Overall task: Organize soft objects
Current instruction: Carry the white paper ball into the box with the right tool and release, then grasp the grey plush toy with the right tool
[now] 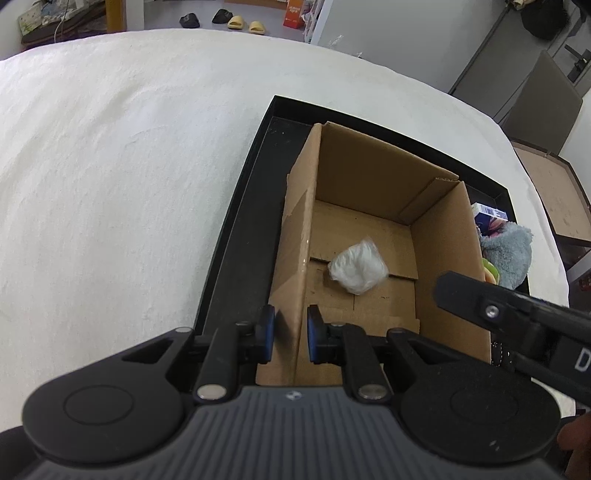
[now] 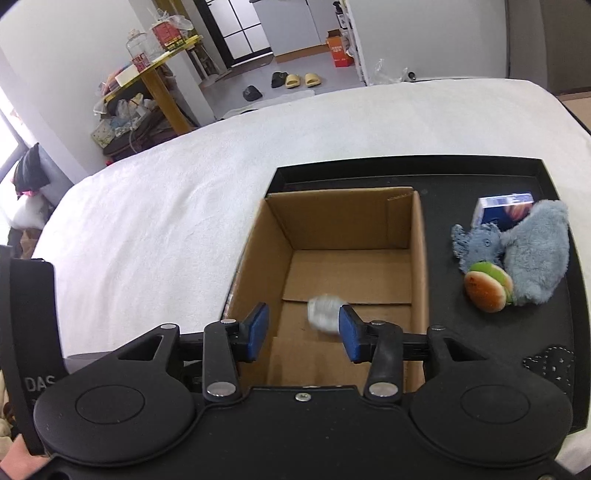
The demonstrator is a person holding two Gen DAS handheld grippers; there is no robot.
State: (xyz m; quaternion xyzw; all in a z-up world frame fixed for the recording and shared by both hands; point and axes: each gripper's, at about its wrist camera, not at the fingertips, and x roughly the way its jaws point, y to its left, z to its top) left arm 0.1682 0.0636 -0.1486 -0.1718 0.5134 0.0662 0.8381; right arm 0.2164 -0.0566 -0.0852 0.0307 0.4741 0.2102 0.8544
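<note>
Right wrist view — one white bundle [image 2: 324, 308] in one cardboard box [image 2: 420, 258], right gripper [image 2: 303, 330] fingers apart.

This is somebody's home, a lived-in room. A big bed [image 2: 184, 192] under a white cover fills the middle; past it, slippers [image 2: 301, 79] sit on the floor, a yellow shelf [image 2: 162, 62] is crammed with jars and tins, and a glazed door [image 2: 240, 33] stands behind.

The cardboard box [image 2: 347, 258] gapes open above; beside it, plush toys [image 2: 532, 254] crowd the tray [image 2: 406, 166].
</note>
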